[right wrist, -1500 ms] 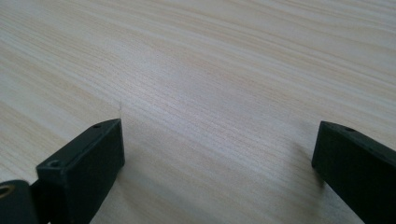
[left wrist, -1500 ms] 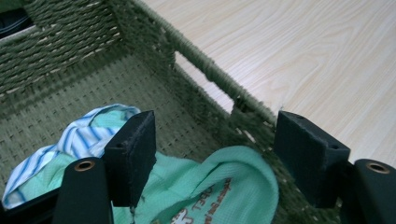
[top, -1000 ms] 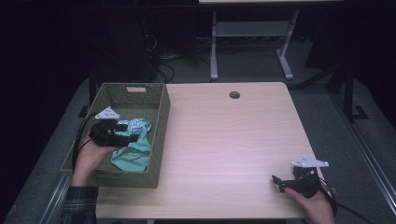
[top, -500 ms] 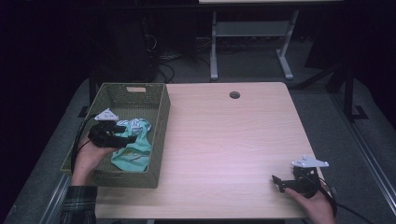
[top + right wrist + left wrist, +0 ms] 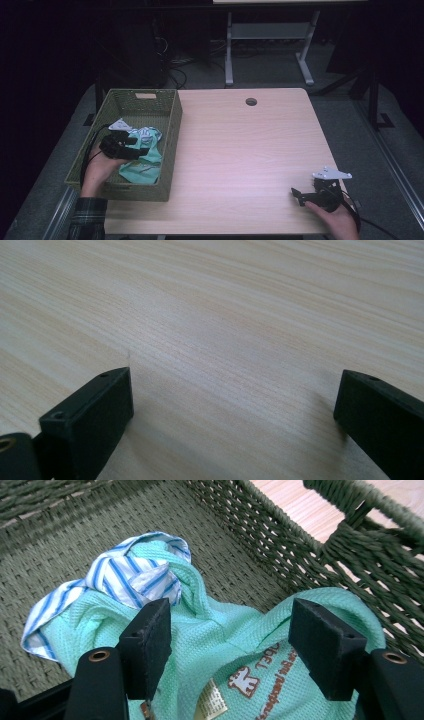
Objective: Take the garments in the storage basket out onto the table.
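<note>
While the left gripper (image 5: 142, 150) hangs inside the green woven basket (image 5: 170, 125) at the left of the high view, its fingers (image 5: 147, 635) stand apart over the mint-green garment (image 5: 220, 645), released and pressing on nothing. That garment lies crumpled on the basket floor, toward the lower part of the basket in the high view, with a blue-and-white striped cloth (image 5: 125, 577) bunched against its upper left edge in the left gripper view (a printed logo and a sewn tag show between the fingers, near the bottom of that frame). A hand (image 5: 97, 170) in a plaid sleeve (image 5: 87, 222) comes up from the lower left corner to hold this gripper.

Across the middle of the frame the pale wooden surface (image 5: 245, 155) runs bare, with a round cable hole (image 5: 251, 102) near its upper edge.

At the lower right, the right gripper (image 5: 295, 195) rests low on the surface, its fingers (image 5: 95, 410) spread wide over bare wood grain and holding nothing.
</note>
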The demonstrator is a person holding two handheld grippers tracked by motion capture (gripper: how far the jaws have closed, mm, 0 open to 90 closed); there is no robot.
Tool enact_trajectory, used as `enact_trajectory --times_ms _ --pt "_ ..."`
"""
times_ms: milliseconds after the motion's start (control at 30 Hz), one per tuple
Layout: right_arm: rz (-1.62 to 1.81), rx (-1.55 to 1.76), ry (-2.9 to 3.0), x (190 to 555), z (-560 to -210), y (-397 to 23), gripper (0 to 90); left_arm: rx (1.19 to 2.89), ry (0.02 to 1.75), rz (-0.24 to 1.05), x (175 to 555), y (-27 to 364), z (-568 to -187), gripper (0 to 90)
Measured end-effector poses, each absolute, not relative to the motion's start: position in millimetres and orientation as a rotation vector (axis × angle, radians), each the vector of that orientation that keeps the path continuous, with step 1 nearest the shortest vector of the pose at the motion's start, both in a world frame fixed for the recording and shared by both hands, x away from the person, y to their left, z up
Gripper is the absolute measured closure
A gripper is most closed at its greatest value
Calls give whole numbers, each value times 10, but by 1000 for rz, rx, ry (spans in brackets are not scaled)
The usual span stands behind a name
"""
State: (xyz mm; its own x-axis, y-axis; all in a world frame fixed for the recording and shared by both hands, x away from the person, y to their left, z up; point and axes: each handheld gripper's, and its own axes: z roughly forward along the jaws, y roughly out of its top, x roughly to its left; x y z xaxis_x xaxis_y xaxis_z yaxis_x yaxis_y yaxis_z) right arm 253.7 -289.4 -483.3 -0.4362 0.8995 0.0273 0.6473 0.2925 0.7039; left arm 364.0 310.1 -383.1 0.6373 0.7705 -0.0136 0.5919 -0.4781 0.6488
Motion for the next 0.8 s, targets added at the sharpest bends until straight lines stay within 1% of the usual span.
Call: enact_trajectory --times_ms 300,633,800 --pt "925 1390 2193 2537 -4833 -2894 20 2309 1078 379 3710 3045 -3954 327" --pt "925 1391 2193 2537 -4833 -2893 20 2355 1181 385 3762 3065 -4089 350" --pt "925 1391 2193 2537 -4833 -2893 20 2366 1206 377 3771 3074 -4112 359"
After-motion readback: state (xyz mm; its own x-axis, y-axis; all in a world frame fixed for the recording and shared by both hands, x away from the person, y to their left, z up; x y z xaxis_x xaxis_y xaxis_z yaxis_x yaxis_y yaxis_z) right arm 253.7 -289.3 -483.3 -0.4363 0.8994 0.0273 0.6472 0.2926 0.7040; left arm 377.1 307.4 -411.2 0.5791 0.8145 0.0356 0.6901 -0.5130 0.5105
